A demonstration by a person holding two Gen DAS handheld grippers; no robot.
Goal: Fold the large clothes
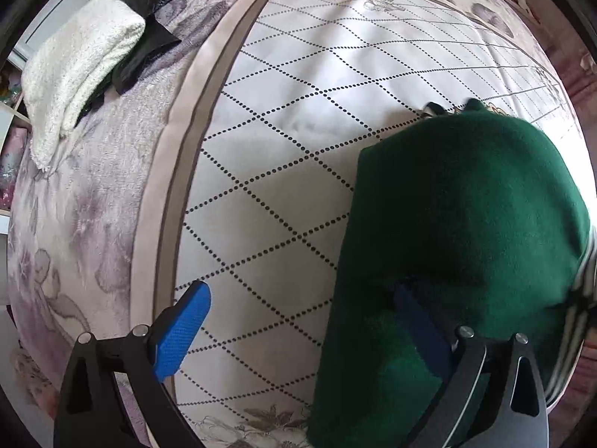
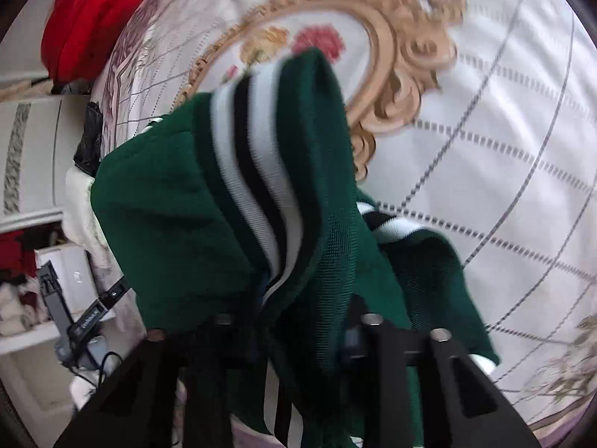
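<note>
A dark green knit sweater (image 1: 462, 201) with white and black stripes (image 2: 246, 156) lies bunched at the right side of the bed's quilted cover (image 1: 298, 93). My left gripper (image 1: 302, 313) points down at the bed and stands wide open. Its left blue finger (image 1: 183, 332) is over bare cover, and its right finger (image 1: 418, 321) sits against the green cloth. In the right wrist view the sweater (image 2: 179, 205) hangs lifted and draped over my right gripper (image 2: 294, 321), which is shut on its cloth. The cloth hides that gripper's fingertips.
A folded white fluffy garment (image 1: 78, 74) and a black garment (image 1: 149, 48) lie on the purple blanket at the bed's far left. A red garment (image 2: 93, 15) sits at the bed's corner. White shelves (image 2: 30, 156) and a dark device with cables (image 2: 74, 317) stand beside the bed.
</note>
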